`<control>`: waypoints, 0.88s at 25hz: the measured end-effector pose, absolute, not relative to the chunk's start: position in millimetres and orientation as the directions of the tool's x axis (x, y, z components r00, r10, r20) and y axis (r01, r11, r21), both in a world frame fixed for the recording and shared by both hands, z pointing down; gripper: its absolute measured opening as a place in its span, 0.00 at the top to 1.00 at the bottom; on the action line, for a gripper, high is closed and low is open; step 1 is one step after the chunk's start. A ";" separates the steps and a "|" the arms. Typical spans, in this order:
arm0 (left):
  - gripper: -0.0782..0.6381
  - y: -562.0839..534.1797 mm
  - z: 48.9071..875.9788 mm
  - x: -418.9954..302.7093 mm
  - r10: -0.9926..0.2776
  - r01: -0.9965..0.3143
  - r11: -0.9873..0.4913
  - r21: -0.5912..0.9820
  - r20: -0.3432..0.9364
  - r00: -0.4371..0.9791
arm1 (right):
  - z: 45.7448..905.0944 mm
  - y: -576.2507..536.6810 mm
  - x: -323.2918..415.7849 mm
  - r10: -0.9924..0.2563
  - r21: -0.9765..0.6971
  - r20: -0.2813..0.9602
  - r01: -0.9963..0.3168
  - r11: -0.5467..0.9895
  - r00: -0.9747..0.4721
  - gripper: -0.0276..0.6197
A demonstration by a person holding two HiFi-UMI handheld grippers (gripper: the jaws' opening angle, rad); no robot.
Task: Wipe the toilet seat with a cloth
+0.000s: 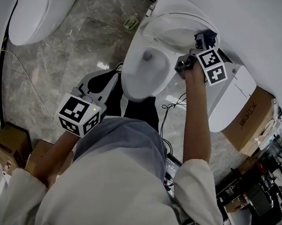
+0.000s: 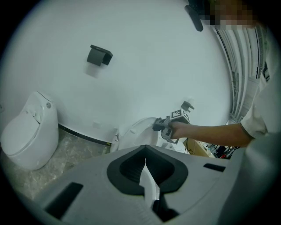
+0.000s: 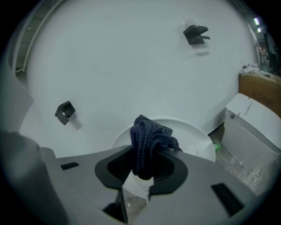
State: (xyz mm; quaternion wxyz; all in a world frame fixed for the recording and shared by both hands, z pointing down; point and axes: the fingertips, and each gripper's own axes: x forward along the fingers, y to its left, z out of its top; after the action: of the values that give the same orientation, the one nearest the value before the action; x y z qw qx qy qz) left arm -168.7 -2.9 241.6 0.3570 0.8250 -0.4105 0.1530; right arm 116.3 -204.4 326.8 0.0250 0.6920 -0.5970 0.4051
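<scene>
Your dark blue knitted cloth (image 3: 149, 140) is pinched in your right gripper (image 3: 141, 173), at the back right rim of the white oval toilet seat (image 1: 132, 82). Your left gripper (image 2: 145, 167) is clenched on nothing, well apart from the seat.

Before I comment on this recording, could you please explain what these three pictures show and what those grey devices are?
There is no robot here: a person holds a two-jaw tool in each hand. One picture comes from a camera on the person's head, looking down. The other two cameras ride on the tools and look along their jaws. The right hand-held gripper is shut on a dark blue cloth, reaching over the white toilet. The left hand-held gripper is shut and empty, low beside the person. A second toilet stands nearby.
</scene>
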 end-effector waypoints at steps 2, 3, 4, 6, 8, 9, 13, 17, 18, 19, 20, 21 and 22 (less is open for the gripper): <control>0.88 -2.9 241.7 -168.4 -0.569 -0.787 -0.406 0.463 0.546 0.615 | 326.5 -205.1 111.8 -0.808 -0.456 0.587 -0.848 -0.271 -0.058 0.82; 0.88 -2.7 241.9 -168.4 -0.569 -0.788 -0.405 0.465 0.546 0.615 | 326.4 -205.6 108.7 -0.809 -0.463 0.584 -0.847 -0.261 -0.070 0.82; 0.88 -2.5 242.2 -168.5 -0.569 -0.787 -0.403 0.467 0.546 0.615 | 326.2 -206.3 104.9 -0.809 -0.474 0.581 -0.844 -0.252 -0.086 0.82; 0.88 -2.6 242.6 -168.9 -0.570 -0.788 -0.400 0.469 0.546 0.614 | 326.3 -208.1 96.7 -0.810 -0.500 0.575 -0.834 -0.234 -0.118 0.82; 0.88 -2.3 243.1 -169.7 -0.572 -0.791 -0.396 0.468 0.548 0.610 | 327.6 -209.2 91.3 -0.809 -0.510 0.573 -0.830 -0.224 -0.134 0.82; 0.88 -2.0 243.3 -170.2 -0.573 -0.792 -0.392 0.467 0.550 0.608 | 328.2 -209.4 90.3 -0.809 -0.511 0.572 -0.831 -0.221 -0.136 0.82; 0.88 -1.9 244.1 -173.8 -0.584 -0.795 -0.375 0.476 0.545 0.602 | 329.4 -209.7 87.6 -0.813 -0.521 0.562 -0.829 -0.205 -0.152 0.82; 0.88 1.1 246.6 -176.3 -0.586 -0.798 -0.364 0.480 0.548 0.597 | 332.1 -209.4 79.0 -0.814 -0.545 0.549 -0.819 -0.178 -0.188 0.82; 0.88 2.0 247.4 -176.2 -0.584 -0.799 -0.364 0.479 0.551 0.596 | 333.1 -209.0 76.2 -0.812 -0.546 0.549 -0.821 -0.169 -0.198 0.82; 0.88 2.5 248.0 -176.2 -0.583 -0.800 -0.363 0.478 0.553 0.596 | 334.2 -208.8 72.7 -0.810 -0.546 0.548 -0.823 -0.157 -0.209 0.82; 0.88 2.9 248.3 -176.2 -0.583 -0.800 -0.363 0.478 0.554 0.595 | 335.5 -208.6 68.4 -0.806 -0.546 0.548 -0.826 -0.143 -0.223 0.82; 0.88 3.2 248.5 -176.4 -0.583 -0.801 -0.362 0.477 0.555 0.594 | 337.1 -208.5 63.4 -0.802 -0.545 0.548 -0.828 -0.128 -0.237 0.82; 0.88 3.6 248.7 -176.7 -0.583 -0.802 -0.361 0.476 0.556 0.592 | 339.2 -208.2 58.2 -0.797 -0.545 0.550 -0.830 -0.115 -0.251 0.82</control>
State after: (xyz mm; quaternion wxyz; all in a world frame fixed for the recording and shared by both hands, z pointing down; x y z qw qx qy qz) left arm -176.7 3.6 248.7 0.3707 0.8116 -0.4268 0.1476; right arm 58.2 -208.2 339.2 0.0196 0.6117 -0.6649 0.4282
